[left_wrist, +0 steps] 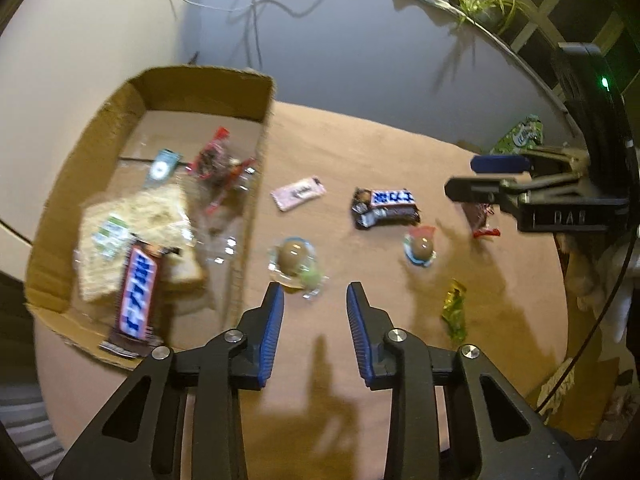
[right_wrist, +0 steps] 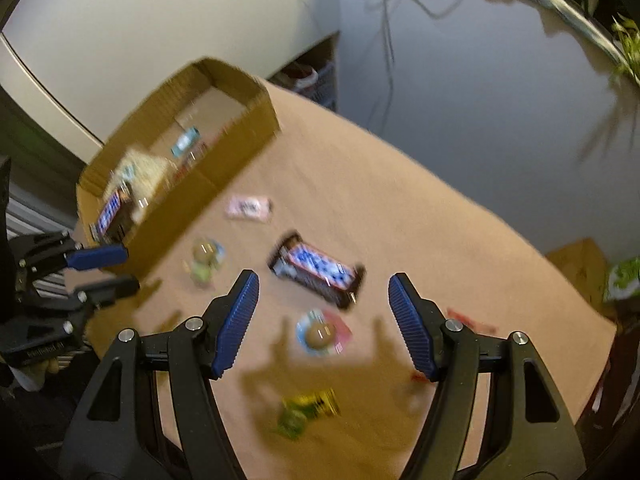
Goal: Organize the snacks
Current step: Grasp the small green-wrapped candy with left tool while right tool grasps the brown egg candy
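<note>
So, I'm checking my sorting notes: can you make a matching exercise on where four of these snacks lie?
Things:
1. rice cake
2. pink packet
3. yellow candy
4. red wrapper

Places:
A. on the table, beside the box
B. in the box, under a Snickers
C. in the box, towards its far end
D. on the table, nearest its front edge

Pairs: 1-B, 2-A, 3-D, 4-C

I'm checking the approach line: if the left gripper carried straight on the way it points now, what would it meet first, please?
Most likely the clear-wrapped egg-shaped sweet, just past the open left gripper and slightly towards its left finger. Nothing lies between them, though depth is hard to judge; the table lies beneath.
</note>
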Demonstrator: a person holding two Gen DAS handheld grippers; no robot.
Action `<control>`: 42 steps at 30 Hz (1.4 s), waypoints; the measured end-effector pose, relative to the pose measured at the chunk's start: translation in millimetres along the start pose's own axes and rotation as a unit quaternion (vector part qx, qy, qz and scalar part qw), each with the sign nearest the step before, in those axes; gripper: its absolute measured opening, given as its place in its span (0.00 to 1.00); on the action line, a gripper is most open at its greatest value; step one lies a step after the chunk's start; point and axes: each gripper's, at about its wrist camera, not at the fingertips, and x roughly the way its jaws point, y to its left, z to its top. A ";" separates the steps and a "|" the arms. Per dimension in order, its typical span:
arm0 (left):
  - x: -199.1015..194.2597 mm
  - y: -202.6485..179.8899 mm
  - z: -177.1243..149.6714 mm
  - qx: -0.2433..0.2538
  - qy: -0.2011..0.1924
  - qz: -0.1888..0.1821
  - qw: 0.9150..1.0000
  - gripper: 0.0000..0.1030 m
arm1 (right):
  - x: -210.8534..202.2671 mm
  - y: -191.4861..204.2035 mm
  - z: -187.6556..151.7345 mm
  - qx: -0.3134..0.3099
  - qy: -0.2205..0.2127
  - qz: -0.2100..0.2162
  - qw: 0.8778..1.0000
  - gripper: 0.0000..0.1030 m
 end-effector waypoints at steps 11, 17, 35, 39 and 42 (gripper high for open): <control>39.8 -18.0 -4.1 -0.016 0.036 0.011 0.999 0.25 | 29.4 -16.4 -43.1 0.034 0.039 0.018 0.998 0.68; 55.3 -22.7 -0.9 -0.025 0.035 0.030 0.999 0.25 | 45.9 -18.1 -46.0 0.040 0.047 0.026 0.998 0.67; 77.8 -16.8 1.5 -0.038 0.035 0.058 0.997 0.14 | 75.9 -2.8 -41.2 0.015 0.067 0.016 0.998 0.46; 78.4 -18.7 2.6 -0.037 0.033 0.056 0.997 0.14 | 78.1 1.8 -42.6 0.013 0.067 0.013 0.998 0.39; 77.1 -18.2 3.1 -0.039 0.032 0.053 0.997 0.13 | 77.5 2.7 -42.5 0.015 0.066 0.015 0.998 0.39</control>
